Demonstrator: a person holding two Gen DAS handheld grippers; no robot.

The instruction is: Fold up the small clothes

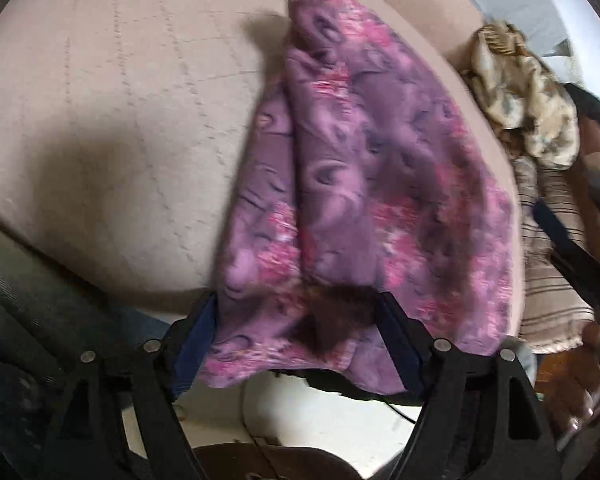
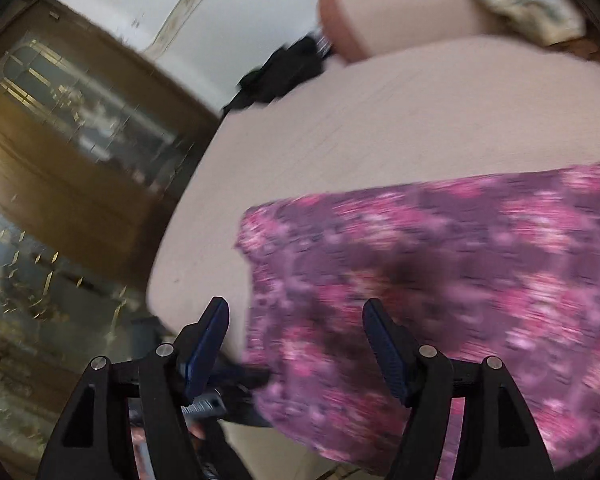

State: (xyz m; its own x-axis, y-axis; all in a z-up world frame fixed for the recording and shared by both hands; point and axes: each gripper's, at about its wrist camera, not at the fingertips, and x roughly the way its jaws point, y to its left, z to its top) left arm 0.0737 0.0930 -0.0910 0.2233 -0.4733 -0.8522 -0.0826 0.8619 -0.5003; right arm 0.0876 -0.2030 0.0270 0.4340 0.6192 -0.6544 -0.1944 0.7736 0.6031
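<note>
Left wrist: purple cloth (image 1: 364, 184) lies ahead of both spread-apart tools (image 1: 296, 312) (image 2: 296, 316).

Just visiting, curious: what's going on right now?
Both jaws open, holding nothing. Purple floral garment lies folded on the pink cushion. Other clothes piled beside it, nothing blocking.

Both the left gripper (image 1: 296, 312) and right gripper (image 2: 296, 320) are built of black arms, silver rivets and blue-padded jaws.
</note>
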